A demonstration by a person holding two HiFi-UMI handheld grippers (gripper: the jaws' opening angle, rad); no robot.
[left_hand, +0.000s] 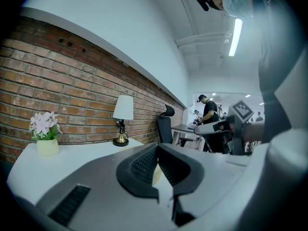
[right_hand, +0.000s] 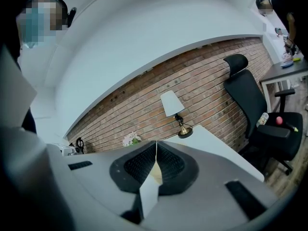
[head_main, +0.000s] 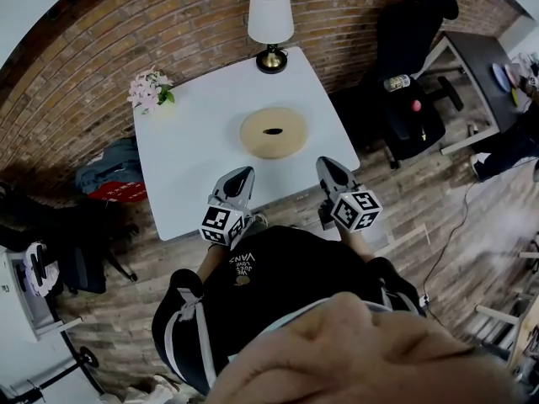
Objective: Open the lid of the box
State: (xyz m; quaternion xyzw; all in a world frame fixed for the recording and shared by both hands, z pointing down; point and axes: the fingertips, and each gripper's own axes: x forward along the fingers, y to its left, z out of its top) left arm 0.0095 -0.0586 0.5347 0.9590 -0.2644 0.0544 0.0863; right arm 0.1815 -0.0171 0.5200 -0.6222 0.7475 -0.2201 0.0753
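Observation:
A round tan box (head_main: 274, 132) with a small dark knob on its lid lies in the middle of the white table (head_main: 194, 133). My left gripper (head_main: 240, 176) hovers over the table's near edge, shut with nothing in it. My right gripper (head_main: 329, 167) is a little to the right of it, also shut and empty. Both stay short of the box. In the left gripper view the jaws meet at the tip (left_hand: 158, 147), and a sliver of the box shows behind them. In the right gripper view the pads (right_hand: 155, 143) are pressed together.
A white-shaded lamp (head_main: 270, 23) stands at the table's far edge and a pot of pink flowers (head_main: 150, 89) at its far left corner. A black office chair (head_main: 413, 74) and a dark desk (head_main: 482, 66) are to the right. Bags (head_main: 109, 175) lie on the floor left of the table.

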